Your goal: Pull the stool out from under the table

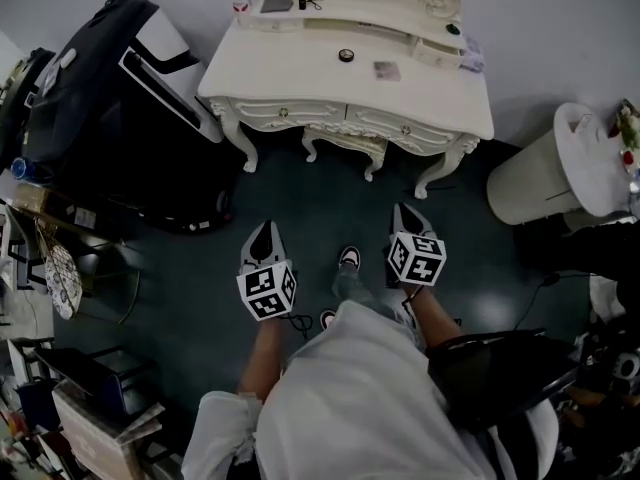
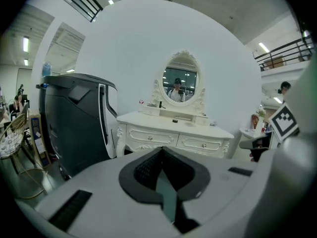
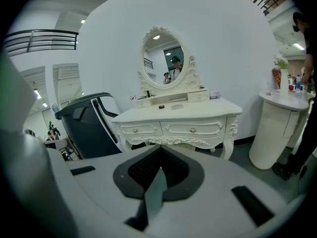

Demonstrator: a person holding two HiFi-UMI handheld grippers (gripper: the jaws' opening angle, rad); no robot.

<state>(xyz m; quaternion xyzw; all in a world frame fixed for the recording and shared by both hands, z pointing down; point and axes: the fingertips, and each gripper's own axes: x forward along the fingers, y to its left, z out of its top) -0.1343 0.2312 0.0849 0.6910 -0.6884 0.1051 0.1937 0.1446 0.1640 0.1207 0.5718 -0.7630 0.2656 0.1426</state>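
Cream stool (image 1: 344, 145): sat tucked under the middle of the dressing table (image 1: 300, 73), with only its front edge and carved legs showing.
Left gripper (image 1: 265, 230): jaws were pressed together on nothing, well short of the stool.
Right gripper (image 1: 403, 212): likewise closed and empty, and probably the nearer one.
Bearing: the stool lay ahead, between the two grippers' lines, its long side apparently running along the table front.
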